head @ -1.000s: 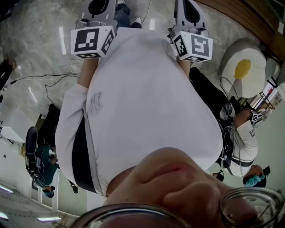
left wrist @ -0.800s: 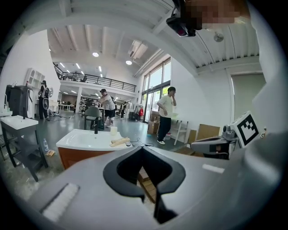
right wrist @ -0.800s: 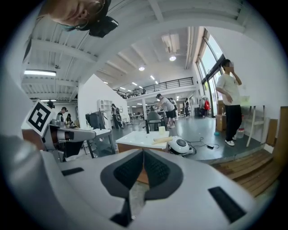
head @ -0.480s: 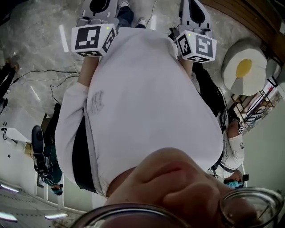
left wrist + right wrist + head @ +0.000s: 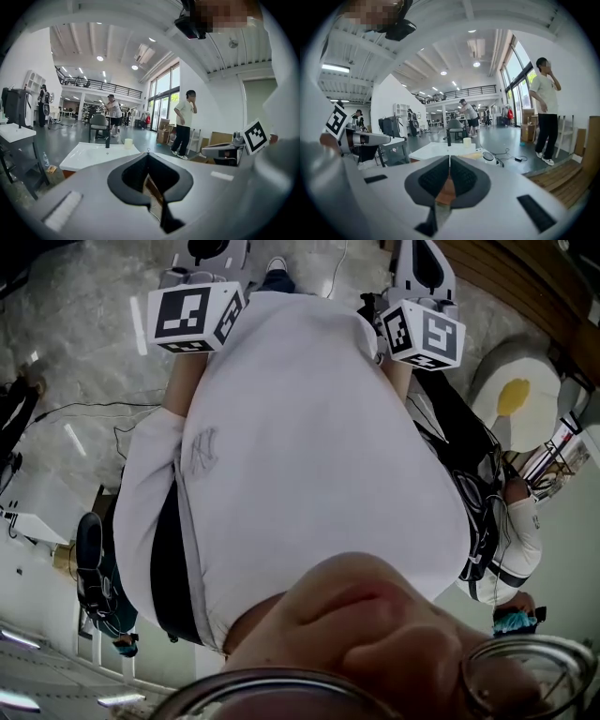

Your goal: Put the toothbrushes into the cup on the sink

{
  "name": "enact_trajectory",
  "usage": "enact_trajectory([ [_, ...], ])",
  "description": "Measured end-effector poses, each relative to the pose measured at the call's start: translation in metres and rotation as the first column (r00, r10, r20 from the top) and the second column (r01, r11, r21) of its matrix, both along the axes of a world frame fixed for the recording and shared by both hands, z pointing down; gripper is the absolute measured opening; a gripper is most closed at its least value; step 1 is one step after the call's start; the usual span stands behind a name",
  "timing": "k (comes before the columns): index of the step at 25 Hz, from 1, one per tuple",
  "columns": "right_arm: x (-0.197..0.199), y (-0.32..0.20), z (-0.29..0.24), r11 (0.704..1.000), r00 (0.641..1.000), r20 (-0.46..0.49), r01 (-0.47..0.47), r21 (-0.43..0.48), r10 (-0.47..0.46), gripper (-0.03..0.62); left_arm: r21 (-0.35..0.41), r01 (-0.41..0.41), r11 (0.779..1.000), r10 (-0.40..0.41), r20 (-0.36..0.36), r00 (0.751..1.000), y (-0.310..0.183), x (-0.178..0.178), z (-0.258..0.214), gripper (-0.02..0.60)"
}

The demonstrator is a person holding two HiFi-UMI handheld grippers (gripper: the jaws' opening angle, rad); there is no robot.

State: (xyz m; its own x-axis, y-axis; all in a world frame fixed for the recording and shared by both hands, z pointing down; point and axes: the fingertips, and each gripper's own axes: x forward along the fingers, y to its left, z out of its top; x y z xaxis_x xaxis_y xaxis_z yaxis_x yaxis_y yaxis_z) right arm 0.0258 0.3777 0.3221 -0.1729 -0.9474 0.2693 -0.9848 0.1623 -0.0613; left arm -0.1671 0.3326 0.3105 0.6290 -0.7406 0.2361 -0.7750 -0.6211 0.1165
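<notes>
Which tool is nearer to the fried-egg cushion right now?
Right. The right tool hangs close by the fried-egg cushion, just left of it in the head view; the left tool is beyond the person's torso, much farther left.

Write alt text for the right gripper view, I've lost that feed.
The right gripper has its fingers shut with nothing between them, pointing across an open hall at a white sink with a black tap and a pale cup on it, some way off. A person in a white shirt stands at the right.
</notes>
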Motion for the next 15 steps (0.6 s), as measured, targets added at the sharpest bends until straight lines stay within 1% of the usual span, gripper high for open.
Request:
enact_trajectory([
  [3, -0.013, -0.023, 0.005, 1.0, 1.0, -0.003, -0.013, 0.001, 0.013, 0.011, -0.004, 0.0, 1.0, 0.0, -0.004, 1.0, -0.024, -0.016, 0.006, 0.005],
  [7, -0.027, -0.073, 0.027, 1.0, 1.0, -0.003, -0.02, -0.009, 0.02, 0.011, -0.019, 0.011, 1.0, -0.011, -0.011, 1.0, -0.074, -0.034, 0.03, 0.005],
  [8, -0.028, -0.074, 0.031, 1.0, 1.0, -0.005, -0.021, -0.011, 0.021, 0.012, -0.02, 0.012, 1.0, -0.012, -0.013, 1.0, -0.076, -0.035, 0.033, 0.005],
  [10, -0.025, -0.06, 0.032, 1.0, 1.0, -0.01, -0.023, -0.014, 0.023, 0.012, -0.022, 0.013, 1.0, -0.014, -0.017, 1.0, -0.064, -0.033, 0.035, 0.005],
  [15, -0.023, -0.03, 0.023, 1.0, 1.0, -0.013, -0.018, -0.018, 0.018, 0.011, -0.024, 0.015, 1.0, -0.015, -0.028, 0.999, -0.033, -0.031, 0.027, 0.006],
])
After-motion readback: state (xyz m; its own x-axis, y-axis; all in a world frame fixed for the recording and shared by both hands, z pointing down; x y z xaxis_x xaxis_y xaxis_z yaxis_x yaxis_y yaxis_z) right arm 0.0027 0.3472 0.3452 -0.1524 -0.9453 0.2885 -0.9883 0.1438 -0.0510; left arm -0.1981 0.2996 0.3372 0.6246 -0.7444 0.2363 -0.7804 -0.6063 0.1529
